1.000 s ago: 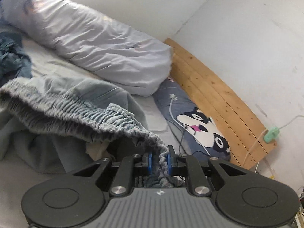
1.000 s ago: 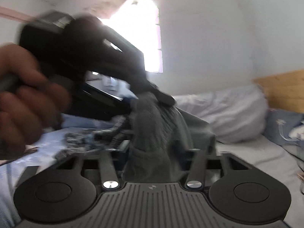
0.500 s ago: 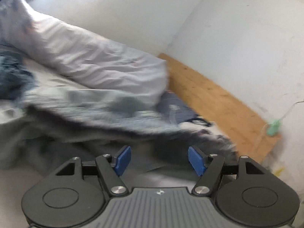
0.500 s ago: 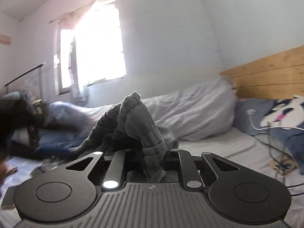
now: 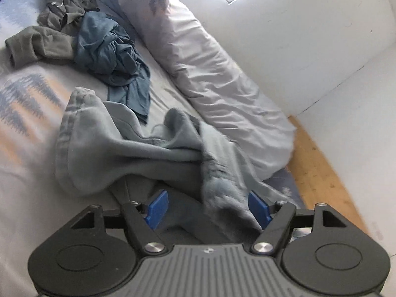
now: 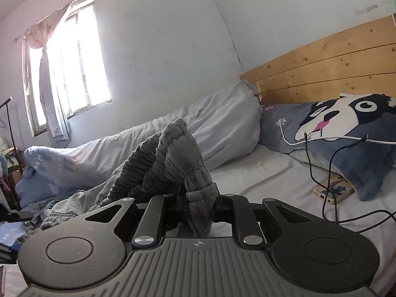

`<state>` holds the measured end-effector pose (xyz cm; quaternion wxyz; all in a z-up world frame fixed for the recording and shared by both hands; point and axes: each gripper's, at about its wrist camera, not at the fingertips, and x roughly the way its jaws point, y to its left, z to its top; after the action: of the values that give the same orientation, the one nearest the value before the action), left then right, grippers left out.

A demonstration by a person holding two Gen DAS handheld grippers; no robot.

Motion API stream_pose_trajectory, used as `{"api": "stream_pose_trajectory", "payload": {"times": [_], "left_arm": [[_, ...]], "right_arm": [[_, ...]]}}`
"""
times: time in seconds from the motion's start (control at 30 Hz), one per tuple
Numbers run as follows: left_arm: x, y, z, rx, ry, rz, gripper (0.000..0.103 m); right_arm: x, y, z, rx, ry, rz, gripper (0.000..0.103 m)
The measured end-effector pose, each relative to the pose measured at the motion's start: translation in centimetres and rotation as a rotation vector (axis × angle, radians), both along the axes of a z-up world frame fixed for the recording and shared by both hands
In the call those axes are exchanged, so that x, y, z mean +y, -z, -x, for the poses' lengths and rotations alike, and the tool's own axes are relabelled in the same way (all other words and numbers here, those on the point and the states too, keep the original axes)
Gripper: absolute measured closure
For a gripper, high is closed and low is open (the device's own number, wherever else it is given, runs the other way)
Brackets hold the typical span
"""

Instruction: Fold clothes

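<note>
Released since a second ago, left tongs [image 5: 208, 208] gape wide above grey trousers [image 5: 138, 148] slumped on bed [image 5: 22, 198]; right tongs [image 6: 199, 208] pinch the elastic waistband [image 6: 173, 153] aloft, likely for re-gripping.

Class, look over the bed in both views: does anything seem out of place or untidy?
Yes. A blue garment and an olive one lie crumpled on the sheet, and a phone with trailing cables sits beside the dog pillow.
</note>
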<state>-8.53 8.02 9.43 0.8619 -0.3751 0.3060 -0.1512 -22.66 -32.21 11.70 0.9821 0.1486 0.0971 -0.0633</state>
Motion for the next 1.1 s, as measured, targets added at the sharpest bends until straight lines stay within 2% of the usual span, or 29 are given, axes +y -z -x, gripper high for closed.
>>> {"api": "stream_pose_trajectory", "payload": {"times": [0.07, 0.23, 0.27, 0.3, 0.4, 0.47, 0.53, 0.57, 0.6, 0.67, 0.73, 0.8, 0.87, 0.93, 1.0, 1.1], "left_arm": [[-0.6, 0.6, -1.5, 0.020, -0.003, -0.034, 0.031], [-2.5, 1.1, -3.4, 0.016, 0.084, -0.003, 0.034], [-3.0, 0.9, -3.6, 0.010, 0.110, 0.005, 0.044], [-3.4, 0.7, -3.8, 0.003, 0.138, 0.010, 0.070], [-4.8, -0.6, -3.7, -0.051, 0.205, 0.001, 0.083], [-5.9, -1.8, -2.9, -0.101, 0.271, -0.050, 0.083], [-7.7, -3.1, -1.8, -0.158, 0.360, -0.198, 0.076], [-8.7, -3.4, -1.1, -0.190, 0.408, -0.303, 0.070], [-9.6, -3.4, -0.5, -0.221, 0.442, -0.394, 0.064], [-11.1, -2.9, 1.0, -0.284, 0.477, -0.549, 0.060], [-12.2, -2.4, 2.6, -0.362, 0.477, -0.676, 0.054], [-12.7, -1.8, 4.5, -0.493, 0.422, -0.802, 0.038], [-13.3, -1.1, 6.5, -0.644, 0.361, -0.957, 0.034], [-13.7, 0.2, 7.8, -0.762, 0.339, -1.116, 0.030], [-13.9, 1.6, 8.7, -0.835, 0.373, -1.251, 0.030], [-14.2, 3.3, 9.4, -0.897, 0.443, -1.403, 0.030]], "right_arm": [[-0.1, 0.1, -0.3, 0.005, 0.005, 0.003, 0.089], [-0.6, 0.5, -1.0, 0.017, 0.015, 0.009, 0.089], [-0.8, 0.5, -1.1, 0.019, 0.017, 0.010, 0.089], [-1.1, 0.6, -1.2, 0.021, 0.019, 0.008, 0.089], [-2.0, 0.8, -1.4, 0.027, 0.035, 0.000, 0.089], [-2.9, 0.9, -1.4, 0.028, 0.058, -0.007, 0.089], [-4.2, 1.1, -1.6, 0.044, 0.100, -0.023, 0.089], [-4.8, 1.2, -1.7, 0.053, 0.114, -0.039, 0.089], [-5.3, 1.4, -1.9, 0.061, 0.124, -0.060, 0.089], [-5.6, 1.6, -2.0, 0.072, 0.127, -0.061, 0.089], [-5.4, 1.6, -2.0, 0.072, 0.126, -0.043, 0.089], [-5.4, 1.6, -1.9, 0.071, 0.128, -0.039, 0.089], [-5.4, 1.6, -1.9, 0.071, 0.131, -0.048, 0.089], [-5.5, 1.6, -1.9, 0.074, 0.133, -0.057, 0.089], [-5.4, 1.6, -1.8, 0.072, 0.129, -0.054, 0.089], [-5.1, 1.5, -1.8, 0.072, 0.127, -0.050, 0.088]]}}
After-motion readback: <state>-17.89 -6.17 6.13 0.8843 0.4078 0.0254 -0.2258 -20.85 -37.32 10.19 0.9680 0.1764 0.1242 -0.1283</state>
